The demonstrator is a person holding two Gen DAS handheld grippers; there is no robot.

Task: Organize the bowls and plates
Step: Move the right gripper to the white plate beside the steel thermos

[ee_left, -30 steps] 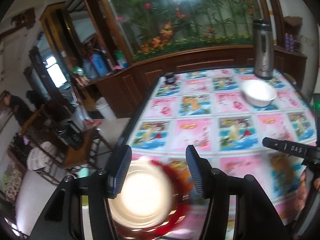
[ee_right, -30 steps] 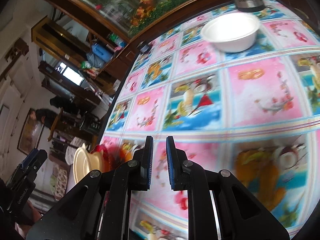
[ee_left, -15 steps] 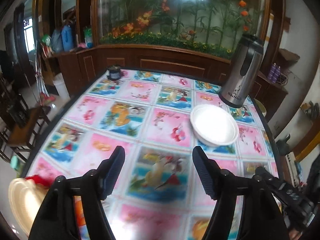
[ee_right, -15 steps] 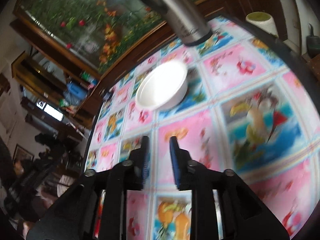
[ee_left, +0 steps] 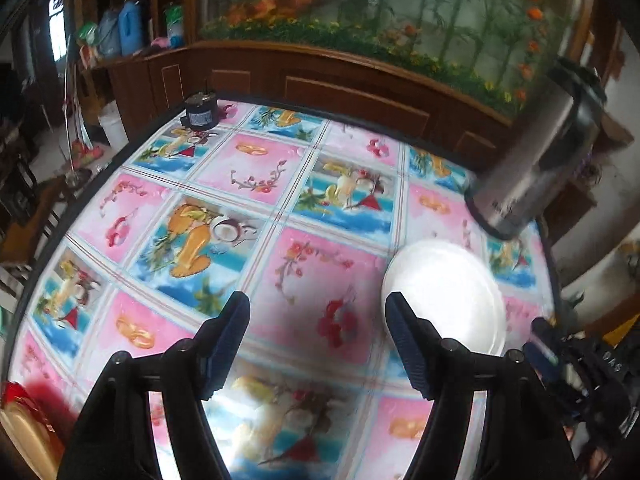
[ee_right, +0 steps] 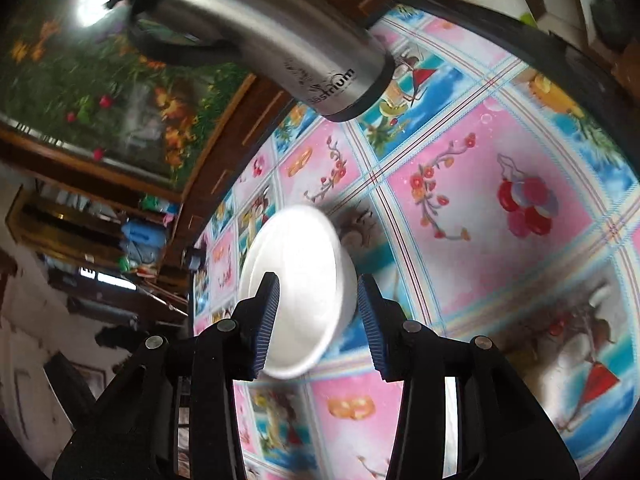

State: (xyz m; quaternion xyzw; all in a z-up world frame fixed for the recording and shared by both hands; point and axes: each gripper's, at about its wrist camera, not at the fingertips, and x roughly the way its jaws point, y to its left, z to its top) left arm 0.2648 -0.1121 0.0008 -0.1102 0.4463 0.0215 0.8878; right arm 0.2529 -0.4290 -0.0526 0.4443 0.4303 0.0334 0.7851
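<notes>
While blurred, white bowl between right tongs

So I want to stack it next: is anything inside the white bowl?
The white bowl looks empty in the left wrist view, but glare washes out its bottom. In the right wrist view the right tongs cover part of it.

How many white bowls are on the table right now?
1. The white bowl stands on the tablecloth just in front of the steel flask, framed between the fingers of the right gripper. Others may lie outside both views.
</notes>
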